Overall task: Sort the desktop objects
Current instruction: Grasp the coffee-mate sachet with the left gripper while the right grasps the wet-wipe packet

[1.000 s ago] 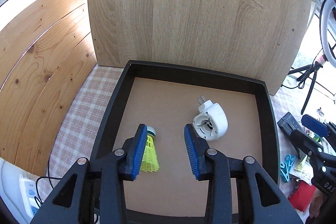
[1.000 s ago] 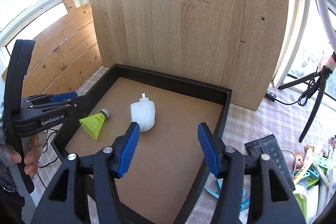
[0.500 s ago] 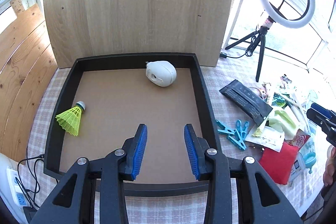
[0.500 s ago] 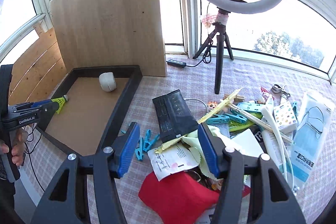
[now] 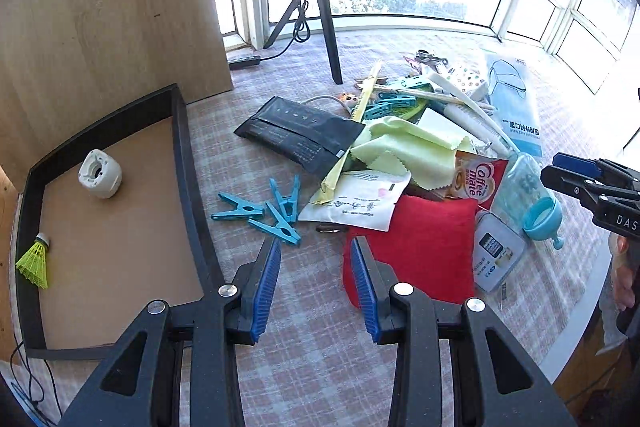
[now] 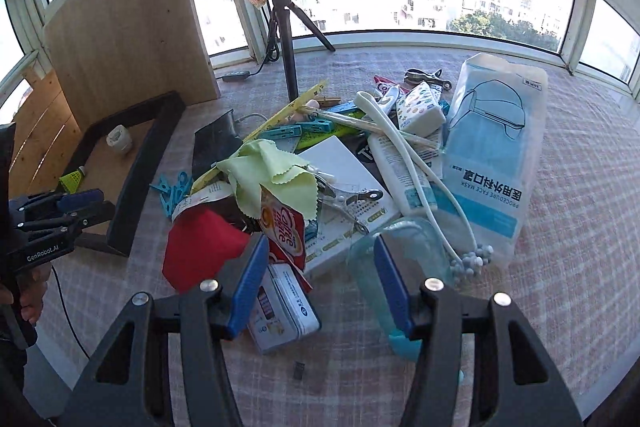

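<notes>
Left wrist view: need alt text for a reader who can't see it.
The open left gripper hovers over a checked tablecloth, aimed at blue clothespins and a red cloth beside cluttered items. At left, a black tray holds a yellow shuttlecock and a white device.

Each hand-held gripper, left [image 5: 316, 269] and right [image 6: 318, 269], has black plastic arms, ribbed blue pads [image 5: 266, 287] and silver pivot screws [image 5: 227, 290]. White lettering reads "GenRobot.AI"; the other marking, cut off, possibly "DAS".
</notes>
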Demonstrator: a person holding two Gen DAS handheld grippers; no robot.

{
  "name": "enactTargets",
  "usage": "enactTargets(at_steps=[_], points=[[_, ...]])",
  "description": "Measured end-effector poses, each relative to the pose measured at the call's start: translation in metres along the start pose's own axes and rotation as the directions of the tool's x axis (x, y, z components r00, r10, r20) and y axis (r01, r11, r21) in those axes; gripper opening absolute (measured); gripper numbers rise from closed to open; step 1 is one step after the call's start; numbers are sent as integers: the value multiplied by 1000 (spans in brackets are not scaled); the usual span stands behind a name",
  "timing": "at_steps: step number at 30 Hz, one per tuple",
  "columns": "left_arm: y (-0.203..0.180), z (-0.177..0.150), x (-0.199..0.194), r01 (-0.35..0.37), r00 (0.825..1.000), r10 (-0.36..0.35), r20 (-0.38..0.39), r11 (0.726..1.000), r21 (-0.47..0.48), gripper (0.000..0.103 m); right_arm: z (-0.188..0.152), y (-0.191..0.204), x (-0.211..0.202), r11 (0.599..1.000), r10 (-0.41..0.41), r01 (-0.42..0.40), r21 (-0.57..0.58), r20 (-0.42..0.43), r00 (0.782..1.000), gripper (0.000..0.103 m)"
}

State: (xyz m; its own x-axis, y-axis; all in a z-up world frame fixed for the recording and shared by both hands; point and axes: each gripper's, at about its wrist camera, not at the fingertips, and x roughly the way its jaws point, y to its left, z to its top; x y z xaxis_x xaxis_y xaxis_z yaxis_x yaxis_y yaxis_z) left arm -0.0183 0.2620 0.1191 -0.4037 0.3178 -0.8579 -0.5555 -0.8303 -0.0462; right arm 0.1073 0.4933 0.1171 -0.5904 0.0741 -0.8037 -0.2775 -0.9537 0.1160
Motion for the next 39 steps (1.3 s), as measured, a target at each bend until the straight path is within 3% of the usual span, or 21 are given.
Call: enactTargets(at_steps=[4, 9, 21, 24, 25, 29, 34, 39], points=[[-25, 6, 16, 13, 999, -10, -33, 997, 72, 35, 2, 6, 19, 999, 26, -27, -42, -27, 999, 52], [-38, 13, 32, -5, 999, 11, -47, 992, 126, 35, 9, 9, 43, 995, 44, -50, -87, -70, 997, 42], [-42, 29, 69, -13, 995, 28, -93, 988, 154, 38, 17, 10, 79, 989, 74, -89, -118, -130, 989, 34], [-40, 32, 70, -5, 996, 19, -91, 989, 146, 28, 19, 12, 81, 988, 74, -91, -124, -137, 988, 24], [-39, 32, 68, 0, 996, 13, -88, 990, 140, 20, 20, 12, 81, 988, 75, -93, -123, -139, 987, 21], [-33, 35, 62, 19, 997, -11, -74, 993, 117, 10, 21, 13, 81, 988, 84, -101, -118, -138, 987, 11], [-26, 38, 54, 44, 998, -39, -56, 995, 87, 5, 22, 16, 77, 988, 97, -110, -111, -121, 988, 3], [-18, 41, 44, 68, 997, -66, -32, 996, 56, 2, 24, 15, 69, 987, 127, -136, -84, -103, 987, 2]])
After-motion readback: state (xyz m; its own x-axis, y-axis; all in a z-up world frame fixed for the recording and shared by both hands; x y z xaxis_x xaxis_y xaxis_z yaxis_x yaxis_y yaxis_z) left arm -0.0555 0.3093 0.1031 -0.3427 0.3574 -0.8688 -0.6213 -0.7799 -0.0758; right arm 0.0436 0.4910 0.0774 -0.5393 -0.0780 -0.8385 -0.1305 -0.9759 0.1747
